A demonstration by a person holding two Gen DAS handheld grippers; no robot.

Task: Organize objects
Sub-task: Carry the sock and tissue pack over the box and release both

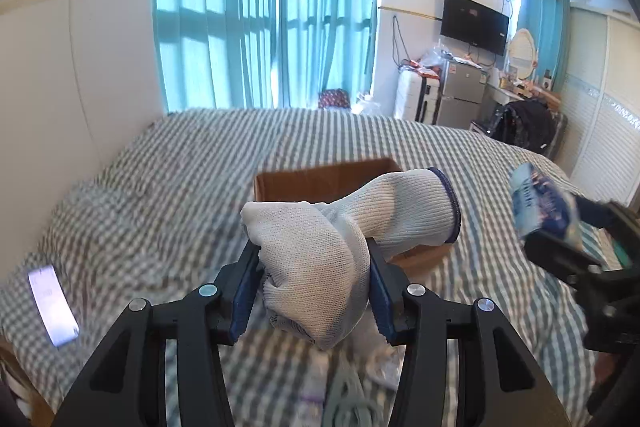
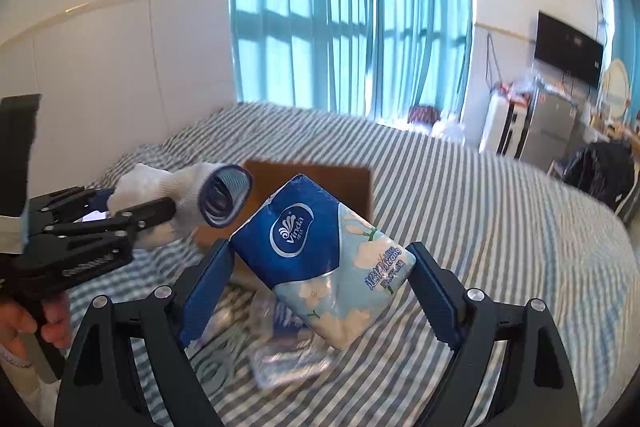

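Glove (image 1: 320,259) between left fingers (image 1: 244,291)

A home bedroom is showing here: a bed under a grey-and-white striped cover (image 1: 200,163) is filling the floor, long teal curtains (image 1: 264,7) are glowing, and a black wall-mounted television (image 1: 474,23) is hanging above a small silver fridge (image 1: 462,91).

A white knitted glove (image 1: 320,259) with a dark blue cuff band sits at the centre of the left wrist view. Behind it is a plain brown cardboard box (image 1: 320,179). The bed cover (image 1: 160,179) is grey-green and white gingham. Centre of the right wrist view: a tissue pack (image 2: 324,259), royal blue above, pale blue with cream flowers below. Teal curtains (image 1: 260,7) hang at the top.
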